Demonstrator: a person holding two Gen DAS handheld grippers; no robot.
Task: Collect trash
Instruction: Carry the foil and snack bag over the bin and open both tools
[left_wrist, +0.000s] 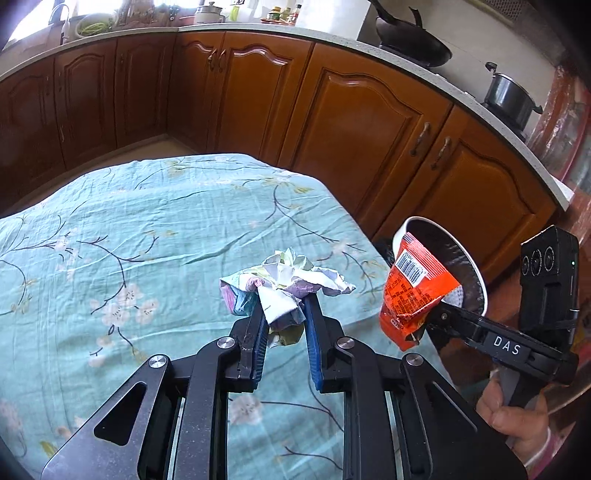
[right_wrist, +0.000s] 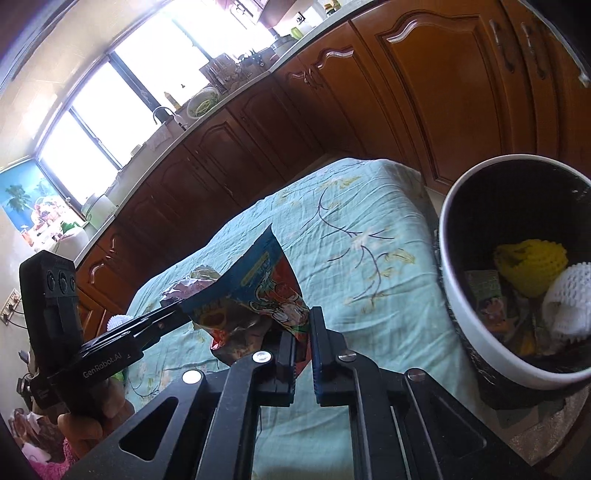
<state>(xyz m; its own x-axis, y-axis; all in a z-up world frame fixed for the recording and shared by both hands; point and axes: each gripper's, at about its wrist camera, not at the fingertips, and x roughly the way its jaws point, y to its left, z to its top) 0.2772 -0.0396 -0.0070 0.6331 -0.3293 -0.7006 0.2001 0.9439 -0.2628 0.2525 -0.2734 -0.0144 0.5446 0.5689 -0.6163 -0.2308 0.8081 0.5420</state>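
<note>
My left gripper (left_wrist: 283, 310) is shut on a crumpled ball of printed paper (left_wrist: 288, 284) and holds it above the teal flowered tablecloth (left_wrist: 129, 240). My right gripper (right_wrist: 303, 325) is shut on an orange snack wrapper (right_wrist: 258, 295), also seen in the left wrist view (left_wrist: 410, 291), held over the table's right edge beside the white trash bin (right_wrist: 458, 295). The bin's rim shows behind the wrapper in the left wrist view (left_wrist: 476, 273). Inside the bin lie a yellow foam net (right_wrist: 532, 266), a white foam net (right_wrist: 569, 302) and wrappers.
Brown kitchen cabinets (left_wrist: 332, 110) run behind and right of the table under a light countertop. A wok (left_wrist: 413, 44) and a steel pot (left_wrist: 513, 96) stand on the stove. The left gripper's body (right_wrist: 74, 332) shows at left in the right wrist view.
</note>
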